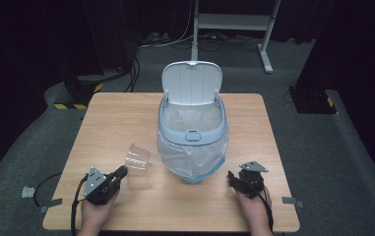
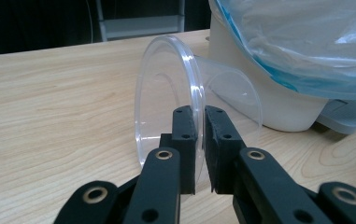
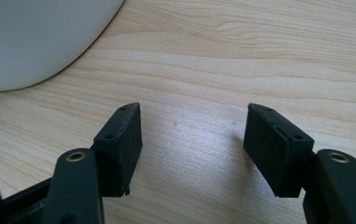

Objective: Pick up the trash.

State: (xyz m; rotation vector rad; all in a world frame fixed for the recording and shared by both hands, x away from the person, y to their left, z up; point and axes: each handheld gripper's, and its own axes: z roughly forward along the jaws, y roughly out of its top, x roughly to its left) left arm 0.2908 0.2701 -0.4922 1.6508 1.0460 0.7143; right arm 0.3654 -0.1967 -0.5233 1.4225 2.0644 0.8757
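While the left hand-held gripper (image 2: 200, 151) pinches the clear round plastic cup's (image 2: 175, 98) rim, the right hand-held gripper (image 3: 192, 140) rests open; next, lifting toward the lined white bin (image 1: 193, 132).

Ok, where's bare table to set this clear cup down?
The widest bare patch lies between the table's far-left corner and the bin. Another sits along the near edge between the left tool, shut on the clear cup, and the right tool. It's crowded around the bin's bag.

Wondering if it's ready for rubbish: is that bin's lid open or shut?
Open. The bin has its lid standing upright at the back, showing the plastic liner inside.
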